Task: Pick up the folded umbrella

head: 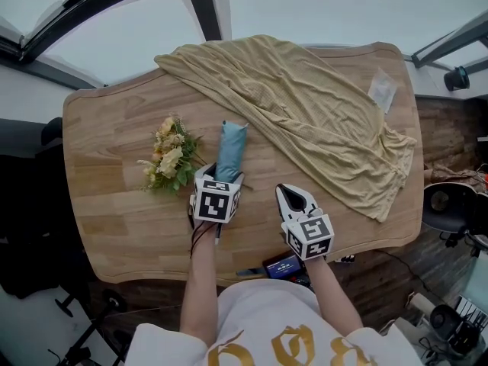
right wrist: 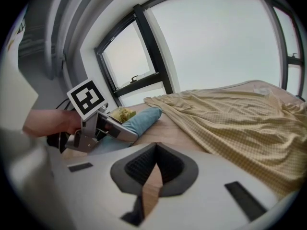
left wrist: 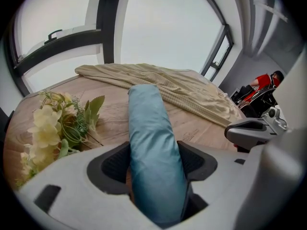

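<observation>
Yellow cloth point(head: 320, 120) lies just right of the folded umbrella point(head: 229, 151), flowers point(head: 169, 158) just left, on the table point(head: 114, 227). Smooth and teal, it sits between the spread jaws of the left gripper point(left wrist: 156, 162). The right gripper point(right wrist: 153, 158) has its jaws together, empty.

Yellow cloth point(head: 305, 113), flower bunch point(head: 169, 158), wooden table point(head: 114, 204)

The folded umbrella point(head: 230, 149) is a slim teal-blue bundle, closed and rolled into a soft tube. It lies flat on the wooden table point(head: 107, 204), pointing away from the person. Pale yellow flowers point(head: 169, 162) lie just beside it, and its far end is near the beige cloth point(head: 305, 113). Its near end sits between the left gripper's point(head: 220, 175) spread jaws.
</observation>
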`<state>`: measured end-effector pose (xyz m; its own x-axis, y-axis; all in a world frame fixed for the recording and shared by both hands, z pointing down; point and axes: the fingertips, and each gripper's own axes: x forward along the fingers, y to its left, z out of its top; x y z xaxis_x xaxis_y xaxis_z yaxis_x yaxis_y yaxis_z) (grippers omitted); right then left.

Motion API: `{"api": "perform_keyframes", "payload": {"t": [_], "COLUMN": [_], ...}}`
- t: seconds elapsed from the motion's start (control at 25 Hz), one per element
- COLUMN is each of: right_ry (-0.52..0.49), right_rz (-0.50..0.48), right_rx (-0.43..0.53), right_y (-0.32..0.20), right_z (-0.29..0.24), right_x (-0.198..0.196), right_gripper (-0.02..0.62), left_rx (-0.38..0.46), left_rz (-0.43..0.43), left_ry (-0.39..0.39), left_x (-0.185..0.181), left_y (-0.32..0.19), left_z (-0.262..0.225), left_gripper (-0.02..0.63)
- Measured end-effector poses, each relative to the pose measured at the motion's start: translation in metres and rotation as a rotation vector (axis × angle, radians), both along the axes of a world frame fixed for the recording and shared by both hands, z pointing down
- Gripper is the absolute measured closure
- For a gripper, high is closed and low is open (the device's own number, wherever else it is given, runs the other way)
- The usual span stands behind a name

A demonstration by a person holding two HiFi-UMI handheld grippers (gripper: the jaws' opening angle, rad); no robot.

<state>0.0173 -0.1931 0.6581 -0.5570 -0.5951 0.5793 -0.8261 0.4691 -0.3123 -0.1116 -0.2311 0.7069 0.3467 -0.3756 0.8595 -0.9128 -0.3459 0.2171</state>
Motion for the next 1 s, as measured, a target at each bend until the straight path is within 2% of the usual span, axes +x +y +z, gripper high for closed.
{"api": "perform_keyframes", "payload": {"t": [0.16, 0.4, 0.68, 1.0], "right_ry": [-0.002, 0.001, -0.007, -0.006], "right_rz": [0.002, 0.017, 0.033, 0.037], "right_rx": [0.0, 0.005, 0.016, 0.035], "right_y": [0.001, 0.002, -0.003, -0.005], "right_z": [0.0, -0.001, -0.006, -0.015], "right_x": [-0.001, 0.006, 0.01, 0.013], "right_gripper": [0.584, 0.584, 0.584, 0.584], "left_rx": [0.017, 0.013, 0.007, 0.02], "left_rz": [-0.011, -0.029, -0.106, -0.122], "left_ry": [0.0, 0.04, 0.125, 0.19], "left_x": [0.0, -0.003, -0.007, -0.002], "left_y": [0.0, 0.0, -0.001, -0.001], "left_z": [0.005, 0.0, -0.004, -0.014], "left_gripper": [0.299, 0.318, 0.331, 0.333]}}
